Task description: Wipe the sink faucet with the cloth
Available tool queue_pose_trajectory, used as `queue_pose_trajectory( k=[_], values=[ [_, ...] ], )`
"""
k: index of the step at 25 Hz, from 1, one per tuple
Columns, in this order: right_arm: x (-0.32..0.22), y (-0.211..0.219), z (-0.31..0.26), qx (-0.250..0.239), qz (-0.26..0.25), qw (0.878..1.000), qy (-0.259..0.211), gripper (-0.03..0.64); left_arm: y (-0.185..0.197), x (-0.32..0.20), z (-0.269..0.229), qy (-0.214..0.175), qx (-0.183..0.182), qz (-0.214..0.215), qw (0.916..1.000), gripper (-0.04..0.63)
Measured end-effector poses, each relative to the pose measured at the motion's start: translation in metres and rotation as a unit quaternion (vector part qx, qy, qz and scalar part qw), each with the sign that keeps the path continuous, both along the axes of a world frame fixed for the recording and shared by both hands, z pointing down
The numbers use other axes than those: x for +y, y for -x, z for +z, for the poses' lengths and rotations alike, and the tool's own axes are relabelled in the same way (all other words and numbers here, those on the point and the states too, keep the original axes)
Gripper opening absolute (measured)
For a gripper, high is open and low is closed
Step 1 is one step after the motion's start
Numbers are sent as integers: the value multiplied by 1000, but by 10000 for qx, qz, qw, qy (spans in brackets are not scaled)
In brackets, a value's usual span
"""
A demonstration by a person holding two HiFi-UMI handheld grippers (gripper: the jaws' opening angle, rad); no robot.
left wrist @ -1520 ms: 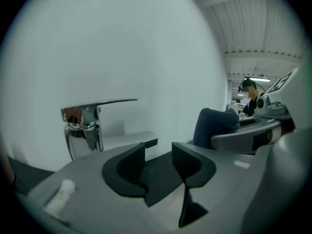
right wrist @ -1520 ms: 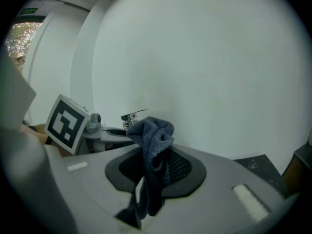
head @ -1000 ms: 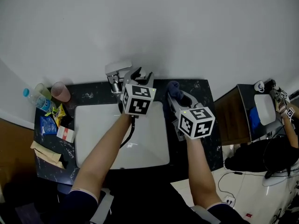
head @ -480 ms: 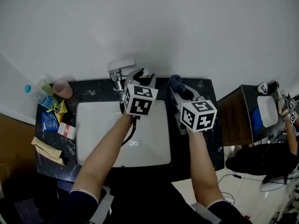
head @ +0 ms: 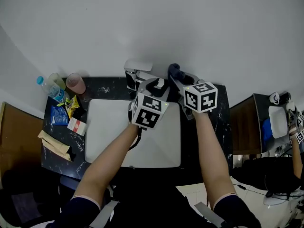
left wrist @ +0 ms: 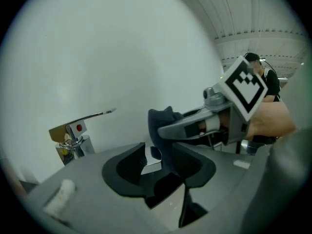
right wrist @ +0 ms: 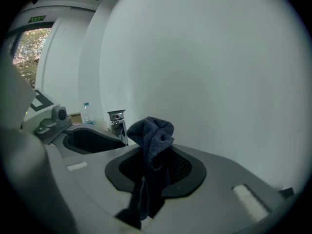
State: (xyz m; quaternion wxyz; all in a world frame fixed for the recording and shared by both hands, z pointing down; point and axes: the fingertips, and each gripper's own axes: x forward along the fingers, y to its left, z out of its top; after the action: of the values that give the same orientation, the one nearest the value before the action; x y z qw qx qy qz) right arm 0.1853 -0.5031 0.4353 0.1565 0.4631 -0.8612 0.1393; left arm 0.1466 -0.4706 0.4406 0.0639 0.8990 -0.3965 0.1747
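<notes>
You had the right gripper clenched on the dark blue terry cloth. The cloth's long axis ran up and down between the jaws, with a bunched end pointing up past the tips and a thin tail hanging below. From the head view that bunched end stood over the back edge of the black marbled counter, just right of the chrome sink faucet and not touching it. The faucet sat at the middle of the back edge, behind the white rectangular basin. In the left gripper view its flat lever slanted up to the right and carried a small red dot. Your left gripper hung over the basin's back rim with its jaws apart and nothing between them. At the counter's left edge stood a clear plastic bottle with a blue cap, a pink cup and a blue packet. The packet's print was too small to read.
</notes>
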Motion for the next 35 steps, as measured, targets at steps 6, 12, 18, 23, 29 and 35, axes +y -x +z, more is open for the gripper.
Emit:
queue_pose_trajectory(
  k=[6, 12, 18, 23, 29, 35],
  values=[
    [3, 38, 7, -63, -689, 9975, 134, 86, 20, 23, -3, 40, 39, 223, 9997, 176],
    [26, 59, 7, -261, -750, 9967, 171, 86, 61, 29, -3, 152, 128, -121, 9997, 175],
    [48, 77, 8, -437, -710, 9961, 295, 86, 90, 41, -1, 371, 434, -292, 9979, 175],
    [64, 99, 8, -642, -702, 9949, 343, 86, 121, 48, 1, 446, 530, -453, 9966, 172],
    [73, 124, 10, -719, -577, 9950, 384, 86, 153, 46, 1, 448, 513, -548, 9962, 158],
    [76, 135, 10, -547, -507, 9966, 343, 86, 165, 40, -2, 393, 482, -605, 9962, 150]
  ],
)
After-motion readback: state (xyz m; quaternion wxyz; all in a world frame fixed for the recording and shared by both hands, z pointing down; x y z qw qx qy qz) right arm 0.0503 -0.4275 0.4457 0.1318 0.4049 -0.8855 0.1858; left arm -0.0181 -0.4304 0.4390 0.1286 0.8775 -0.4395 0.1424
